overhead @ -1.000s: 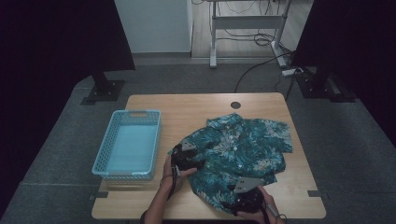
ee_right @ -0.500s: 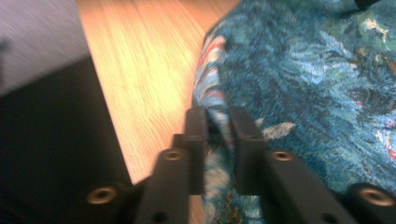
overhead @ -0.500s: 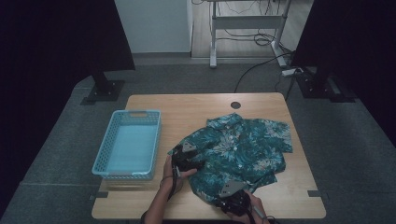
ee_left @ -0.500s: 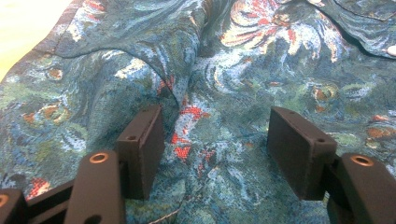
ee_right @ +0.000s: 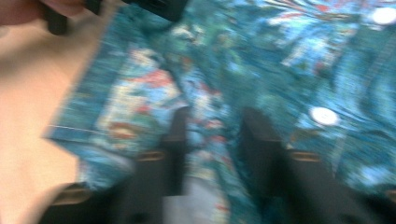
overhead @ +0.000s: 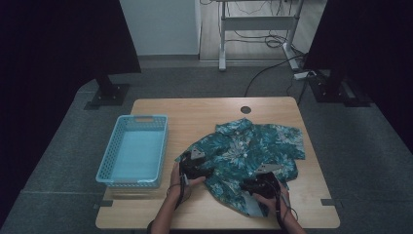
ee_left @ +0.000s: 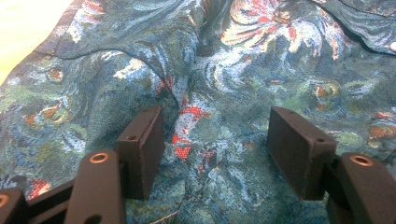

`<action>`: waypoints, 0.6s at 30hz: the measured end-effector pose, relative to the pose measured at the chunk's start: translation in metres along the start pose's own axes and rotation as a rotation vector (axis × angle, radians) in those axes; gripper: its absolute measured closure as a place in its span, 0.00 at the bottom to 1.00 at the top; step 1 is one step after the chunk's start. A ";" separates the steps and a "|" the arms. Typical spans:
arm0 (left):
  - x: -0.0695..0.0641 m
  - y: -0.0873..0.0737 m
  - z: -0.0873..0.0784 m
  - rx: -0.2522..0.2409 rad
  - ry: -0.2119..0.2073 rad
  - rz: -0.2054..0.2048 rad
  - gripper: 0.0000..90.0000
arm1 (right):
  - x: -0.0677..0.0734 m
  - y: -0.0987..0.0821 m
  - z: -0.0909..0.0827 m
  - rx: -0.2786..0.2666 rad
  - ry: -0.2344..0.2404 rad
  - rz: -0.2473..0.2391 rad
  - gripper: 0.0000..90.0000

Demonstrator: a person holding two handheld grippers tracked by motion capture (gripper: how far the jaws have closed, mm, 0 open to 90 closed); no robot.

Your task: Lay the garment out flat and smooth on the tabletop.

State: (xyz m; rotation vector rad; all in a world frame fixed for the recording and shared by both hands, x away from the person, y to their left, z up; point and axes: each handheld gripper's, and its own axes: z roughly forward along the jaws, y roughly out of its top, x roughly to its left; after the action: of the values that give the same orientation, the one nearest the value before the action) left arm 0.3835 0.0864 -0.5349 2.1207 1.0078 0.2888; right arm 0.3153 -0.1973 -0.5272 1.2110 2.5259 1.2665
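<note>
**While both claws are working the floral shirt, folding is barely begun**

While the left claw (ee_left: 215, 154) is pressing down on the shirt's (overhead: 248, 156) near-left edge, its jaws are standing wide apart with cloth lying flat between them, nothing pinched. The right claw (ee_right: 212, 149) is sitting at the near-right hem; its jaws have just been opening again and are standing partly apart with a ridge of fabric between them. The right gripper view is blurred, so whether the pads are biting that ridge cannot be told.

Moving outward, the shirt is lying rumpled on the right half of the surface (overhead: 195, 112), collar end toward the far side, one near corner showing its pale inside by the right hand (overhead: 272, 197). White buttons (ee_right: 323, 115) are showing on the front.

Progress, judged: early. The garment is spreading out but is neither flat nor folded; sleeves and hem are bunching. Left to do: smooth it, fold it, likely drop it in the basket (overhead: 134, 151).

Around: the light blue basket is standing empty at the left of the surface, just beside the left hand (overhead: 181, 181), apart from the shirt. A round cable hole (overhead: 245, 109) is sitting near the far edge. Nothing is blocking the path between shirt and basket; only the shirt's own creases are in the way.
</note>
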 end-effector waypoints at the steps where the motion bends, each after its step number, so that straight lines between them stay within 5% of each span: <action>1: 0.000 0.000 0.000 -0.001 -0.001 0.000 0.40 | 0.001 -0.001 0.000 -0.004 -0.029 -0.006 0.59; 4: 0.000 0.000 0.000 -0.004 -0.002 -0.004 0.40 | 0.013 -0.003 -0.009 -0.060 -0.049 -0.074 0.52; 9: -0.002 0.000 0.000 0.001 0.010 0.003 0.40 | 0.040 -0.003 -0.025 -0.105 0.037 -0.200 0.49; 12: -0.001 0.000 0.000 0.001 0.008 0.001 0.40 | 0.054 -0.006 -0.022 -0.074 0.072 -0.256 0.47; 18: -0.001 -0.001 0.000 -0.008 0.005 -0.003 0.40 | 0.063 -0.011 0.004 0.016 0.020 -0.318 0.43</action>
State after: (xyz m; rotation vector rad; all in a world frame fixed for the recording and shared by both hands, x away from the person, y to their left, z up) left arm 0.3824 0.0863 -0.5356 2.1120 1.0116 0.2963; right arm 0.2668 -0.1557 -0.5203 0.7587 2.6110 1.1868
